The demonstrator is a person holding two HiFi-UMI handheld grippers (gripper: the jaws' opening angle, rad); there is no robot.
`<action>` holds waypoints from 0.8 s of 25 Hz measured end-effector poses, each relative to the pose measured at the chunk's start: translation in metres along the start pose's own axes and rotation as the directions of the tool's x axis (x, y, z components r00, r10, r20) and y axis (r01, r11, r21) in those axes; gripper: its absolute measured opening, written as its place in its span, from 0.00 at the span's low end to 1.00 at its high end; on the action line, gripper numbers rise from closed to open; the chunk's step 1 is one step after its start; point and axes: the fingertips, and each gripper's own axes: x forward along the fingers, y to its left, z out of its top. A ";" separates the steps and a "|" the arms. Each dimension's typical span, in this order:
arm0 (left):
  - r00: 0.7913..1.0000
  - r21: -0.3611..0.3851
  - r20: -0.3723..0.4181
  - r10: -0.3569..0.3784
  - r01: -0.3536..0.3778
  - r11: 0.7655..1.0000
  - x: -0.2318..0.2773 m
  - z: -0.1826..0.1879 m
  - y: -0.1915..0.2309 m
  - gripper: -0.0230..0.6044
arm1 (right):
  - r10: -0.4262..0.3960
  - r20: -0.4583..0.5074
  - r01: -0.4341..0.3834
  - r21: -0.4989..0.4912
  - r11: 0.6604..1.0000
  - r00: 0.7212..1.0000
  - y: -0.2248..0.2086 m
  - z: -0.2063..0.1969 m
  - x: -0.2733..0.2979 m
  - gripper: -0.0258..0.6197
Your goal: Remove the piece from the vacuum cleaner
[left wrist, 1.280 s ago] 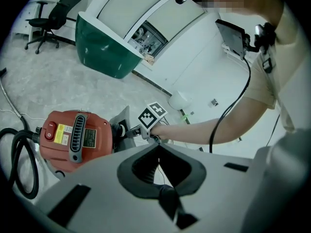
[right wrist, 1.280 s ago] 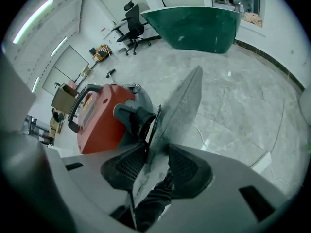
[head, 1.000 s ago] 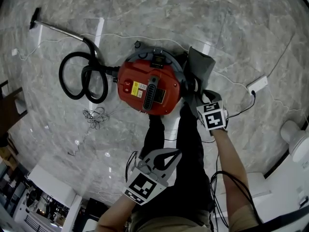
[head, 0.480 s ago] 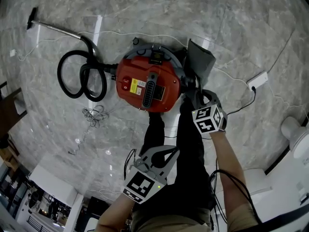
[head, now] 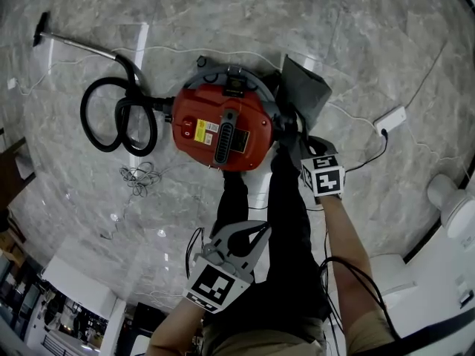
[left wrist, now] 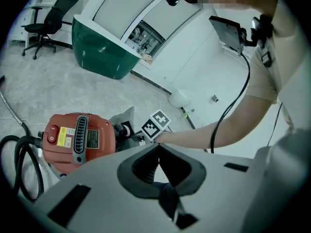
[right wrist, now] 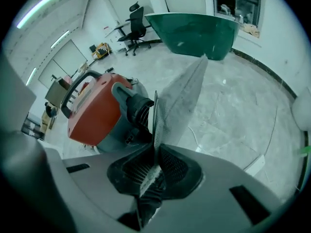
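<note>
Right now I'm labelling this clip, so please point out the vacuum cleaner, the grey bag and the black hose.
vacuum cleaner [head: 252,121]: head view, on its red lid.
grey bag [head: 306,91]: head view, on its flat side.
black hose [head: 145,104]: head view, on the stretch entering the vacuum cleaner.

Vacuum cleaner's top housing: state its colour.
The top housing is red, with a black ribbed strip down its middle; the head view shows it best.
</note>
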 end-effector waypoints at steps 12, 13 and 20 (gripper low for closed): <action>0.999 0.054 -0.010 0.030 -0.030 0.998 0.002 0.006 0.018 0.04 | 0.047 0.030 -0.045 -0.068 0.997 0.998 -0.010 0.001 -0.007 0.10; 0.999 0.054 -0.016 0.028 -0.027 0.998 0.003 0.005 0.018 0.04 | 0.039 0.029 -0.037 -0.092 0.995 0.999 -0.011 0.001 -0.007 0.10; 1.000 0.065 -0.007 0.027 -0.027 0.998 0.004 0.010 0.023 0.04 | -0.060 0.052 0.068 -0.167 0.984 0.997 -0.018 0.005 -0.008 0.10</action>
